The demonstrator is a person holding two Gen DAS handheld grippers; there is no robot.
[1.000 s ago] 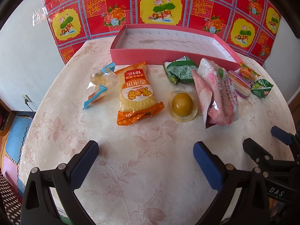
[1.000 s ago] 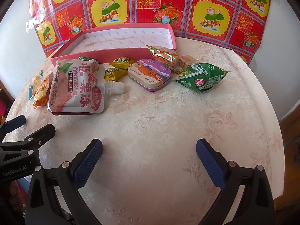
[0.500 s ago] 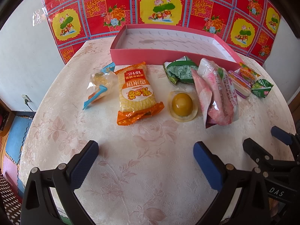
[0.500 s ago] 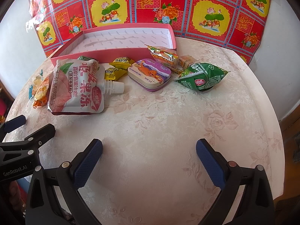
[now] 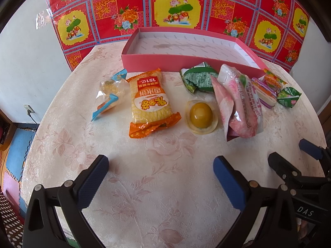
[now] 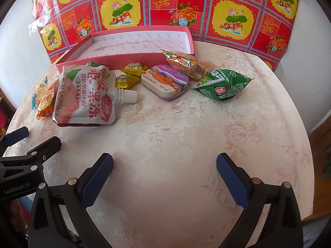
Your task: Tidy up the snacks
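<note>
Both grippers idle low at the bottom of their frames, above bare desk (image 6: 175,144). Left gripper (image 5: 160,176) spread wide, nothing between the pads; right gripper (image 6: 164,175) likewise spread and empty. Likely staged for a first pick, not yet committed to a target. The pink box (image 5: 186,61) sits at upper centre of the left view, open and empty, so nothing is sorted yet. Snacks lie in a loose row just in front of its near wall, a short lift from the box: clear blue-ended wrapper (image 5: 109,95) at left, orange cracker pack (image 5: 150,103) beside it, jelly cup (image 5: 201,114) in the middle, pink jelly pouch (image 6: 86,95) with its white spout pointing right. In the right view the purple tin (image 6: 165,81) and green packet (image 6: 223,84) lie right of centre, yellow candies (image 6: 128,75) tucked against the box wall. Compared with the frames of a second and half a second ago: no change seen, grippers and snacks all in the same spots.
</note>
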